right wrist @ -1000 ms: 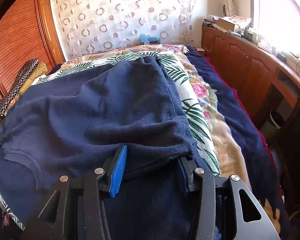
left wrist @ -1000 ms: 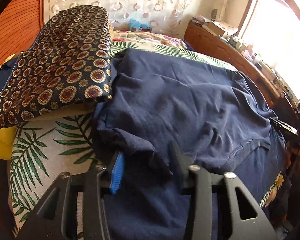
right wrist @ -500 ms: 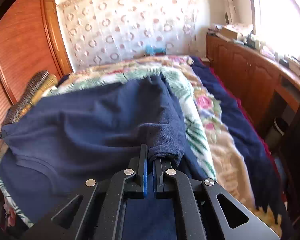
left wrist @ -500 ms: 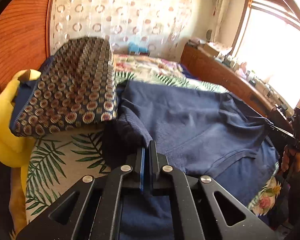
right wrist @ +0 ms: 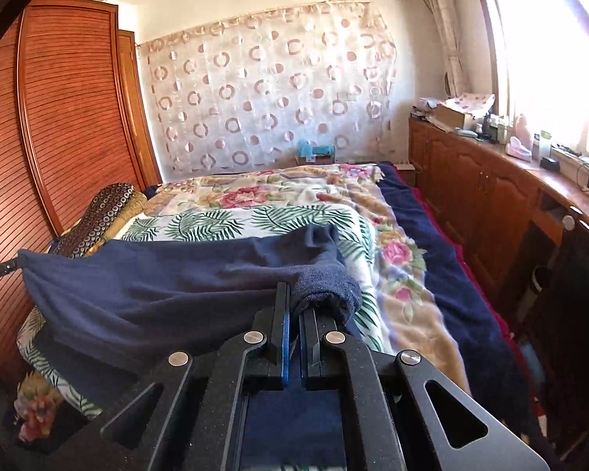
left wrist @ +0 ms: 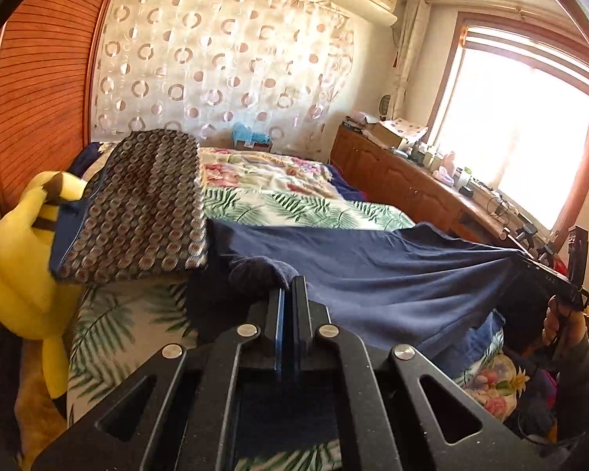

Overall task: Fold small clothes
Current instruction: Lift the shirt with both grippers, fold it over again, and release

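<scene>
The bed [right wrist: 420,274], under a palm-leaf cover, carries a navy garment [left wrist: 373,274] stretched taut above it. The left gripper [left wrist: 287,294] pinches one bunched corner, fingers clamped on cloth; the right gripper [right wrist: 292,302] clamps the opposite corner (rolled fabric bulges beside it).

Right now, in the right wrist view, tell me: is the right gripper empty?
No, the right gripper is shut on a bunched edge of the navy garment, lifting it off the bed.
</scene>
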